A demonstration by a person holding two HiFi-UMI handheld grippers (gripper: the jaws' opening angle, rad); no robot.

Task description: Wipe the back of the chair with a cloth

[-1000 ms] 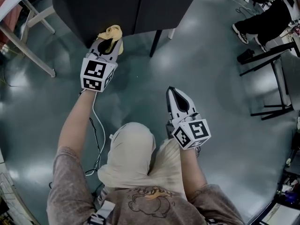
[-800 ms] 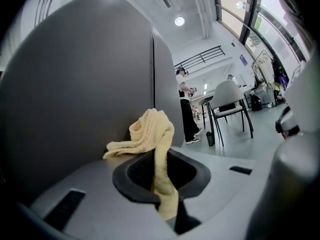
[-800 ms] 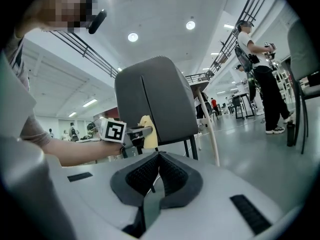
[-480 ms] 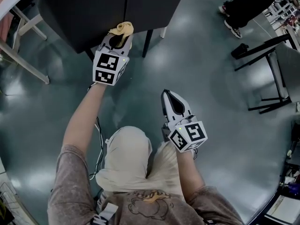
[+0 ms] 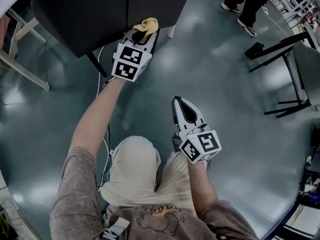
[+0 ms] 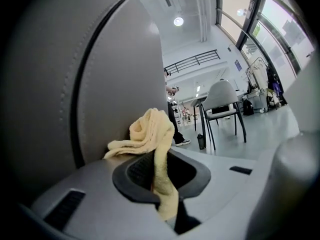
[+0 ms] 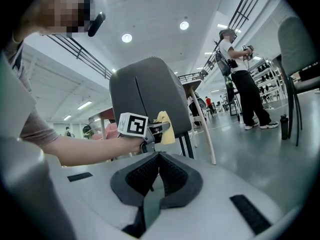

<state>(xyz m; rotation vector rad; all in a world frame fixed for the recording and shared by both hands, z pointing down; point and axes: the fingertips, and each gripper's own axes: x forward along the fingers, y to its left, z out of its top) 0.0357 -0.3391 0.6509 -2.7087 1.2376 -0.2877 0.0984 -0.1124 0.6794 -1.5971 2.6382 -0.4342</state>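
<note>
Crumpled pale-yellow cloth (image 5: 146, 24) bunched against the dark grey, seamed chair back (image 5: 90, 11).

Shows a glossy grey floor (image 5: 225, 149) with a thin white cable (image 5: 98, 76) trailing across it. Has a black metal frame (image 5: 280, 53) at the right and slanted white legs (image 5: 25, 71) at the left. Catches, farther off, a standing person (image 7: 245, 84) in dark trousers near a second grey chair (image 6: 222, 99), with a dark bottle (image 6: 200, 141) just beside its legs.
</note>
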